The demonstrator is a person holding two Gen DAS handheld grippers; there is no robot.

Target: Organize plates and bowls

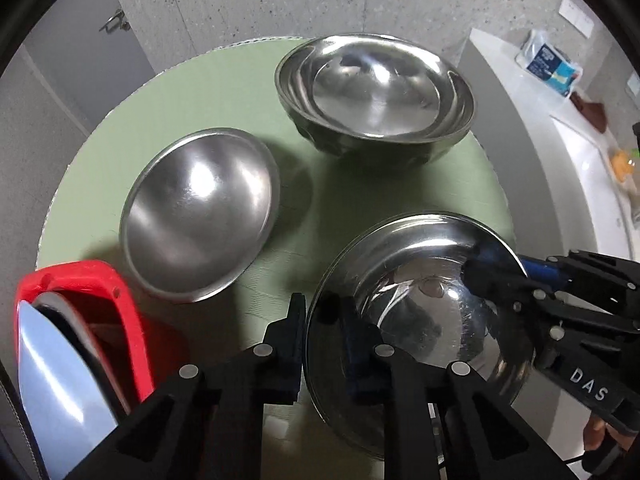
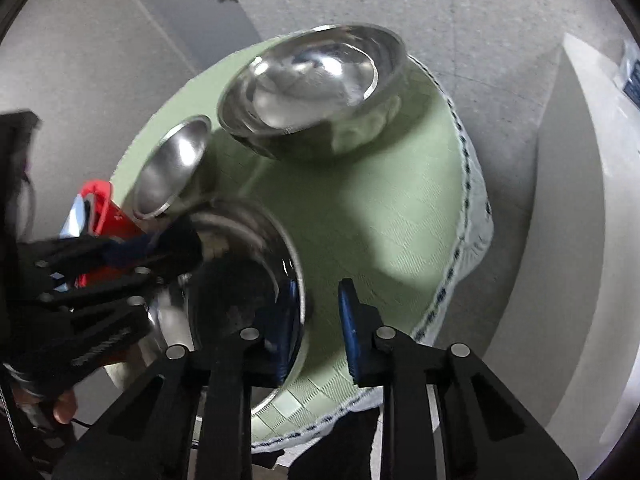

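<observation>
A near steel bowl [image 1: 420, 320] sits tilted at the front of the round green table [image 1: 200, 92]. My left gripper [image 1: 320, 344] straddles its left rim, jaws close around it. My right gripper [image 2: 316, 328] straddles the bowl's right rim [image 2: 298, 280] with a wider gap; it also shows in the left wrist view [image 1: 492, 264]. A second steel bowl [image 1: 200, 216] lies tilted at the left. A large steel bowl with a smaller one nested inside [image 1: 376, 92] stands at the back.
A red rack [image 1: 100, 304] holding a pale plate [image 1: 56, 380] stands at the front left. A white counter [image 1: 568, 152] with a blue packet curves along the right. Concrete wall and a grey door lie behind the table.
</observation>
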